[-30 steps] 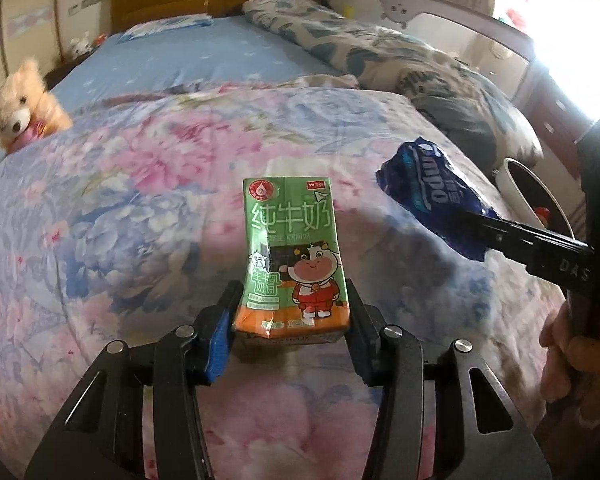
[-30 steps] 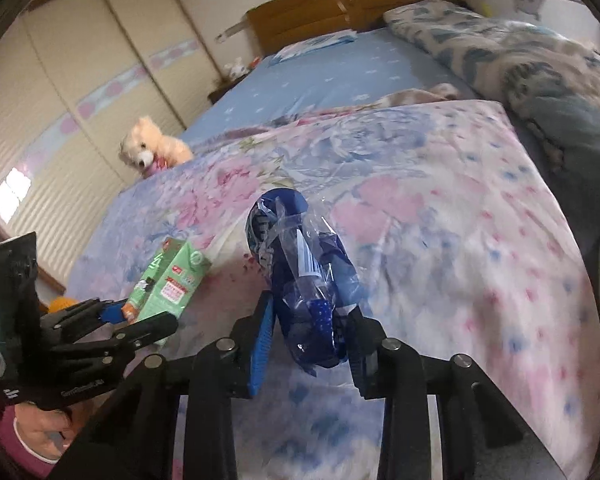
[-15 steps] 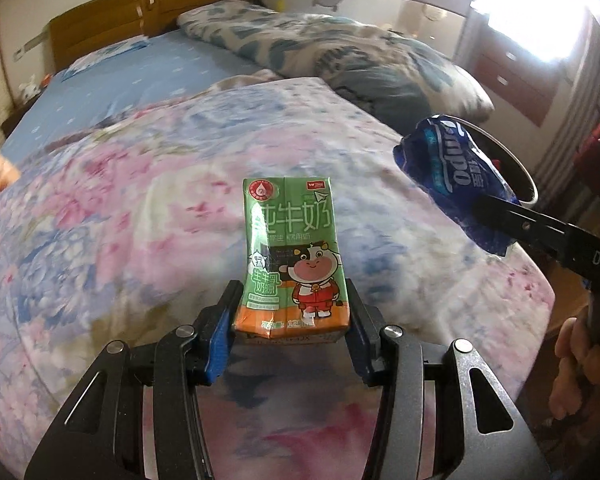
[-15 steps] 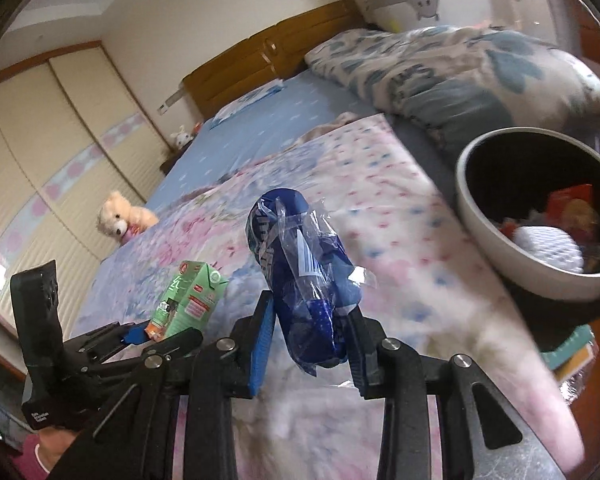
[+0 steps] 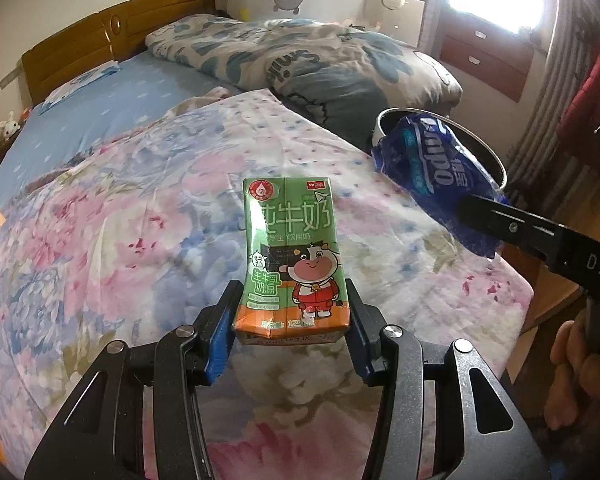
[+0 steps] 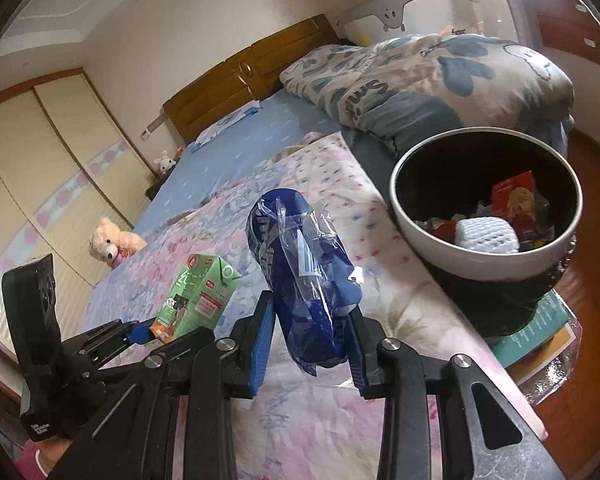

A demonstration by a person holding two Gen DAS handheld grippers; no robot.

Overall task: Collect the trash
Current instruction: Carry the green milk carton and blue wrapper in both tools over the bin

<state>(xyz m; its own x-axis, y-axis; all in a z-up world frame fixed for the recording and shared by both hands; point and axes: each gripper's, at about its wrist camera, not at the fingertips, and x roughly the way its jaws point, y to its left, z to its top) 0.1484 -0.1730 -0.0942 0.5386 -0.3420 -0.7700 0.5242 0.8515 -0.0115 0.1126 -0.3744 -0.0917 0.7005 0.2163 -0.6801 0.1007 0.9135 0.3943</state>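
Note:
My left gripper is shut on a green milk carton with a cartoon cow, held upright above the flowered quilt. It also shows in the right wrist view. My right gripper is shut on a crumpled blue plastic wrapper, which also shows in the left wrist view. A round white trash bin with a black inside stands at the right beside the bed and holds several pieces of trash. The wrapper is left of the bin's rim.
A flowered quilt covers the bed. A rolled blue-and-white duvet lies behind the bin. A teddy bear sits at the far left. A drawer cabinet stands by the window. A book lies under the bin.
Both grippers have swung to the right with their loads. The trash bin has come into full view and is closer. The teddy bear has left the left wrist view.

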